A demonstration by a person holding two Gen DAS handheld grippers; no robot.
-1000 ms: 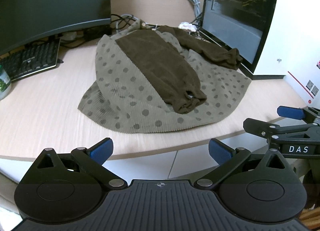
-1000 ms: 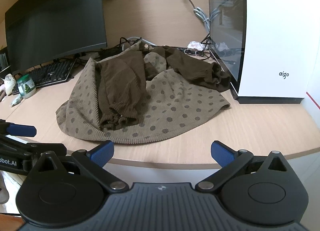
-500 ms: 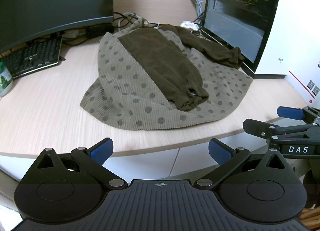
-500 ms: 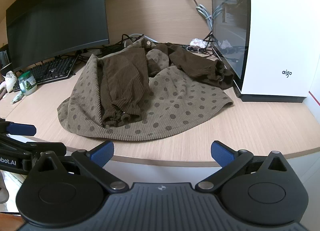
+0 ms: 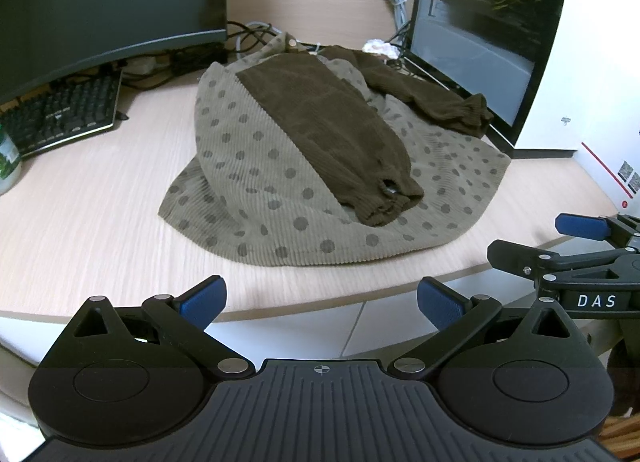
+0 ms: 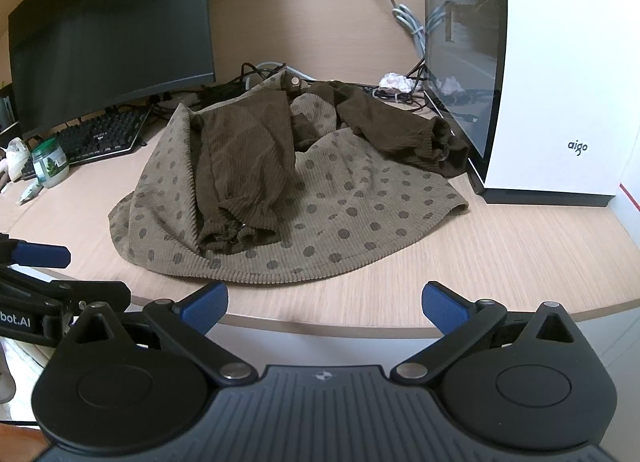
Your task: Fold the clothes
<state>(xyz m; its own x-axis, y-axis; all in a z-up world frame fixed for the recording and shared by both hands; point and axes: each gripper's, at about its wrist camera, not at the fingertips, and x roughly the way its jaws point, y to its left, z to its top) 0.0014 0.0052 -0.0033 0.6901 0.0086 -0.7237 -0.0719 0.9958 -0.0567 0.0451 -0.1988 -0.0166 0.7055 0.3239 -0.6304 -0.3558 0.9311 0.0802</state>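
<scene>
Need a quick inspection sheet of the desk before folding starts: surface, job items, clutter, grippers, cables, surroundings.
Surface: light wood desk, curved front edge.
Job's things: polka-dot garment spread out, unfolded; one brown sleeve laid across it, the other brown sleeve lies toward the PC case.
Clutter: keyboard, small jar, crumpled tissue.
Grippers: left gripper and right gripper both open, off the desk's front edge, holding nothing.
Cables: tangle behind the garment; grey cable down the back wall.
Surroundings: monitor, white PC case.

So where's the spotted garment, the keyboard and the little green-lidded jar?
spotted garment point(image 6: 360, 218): right wrist view, dotted front panel.
keyboard point(image 5: 68, 114): left wrist view, middle of the keys.
green-lidded jar point(image 6: 50, 164): right wrist view, its side.
</scene>
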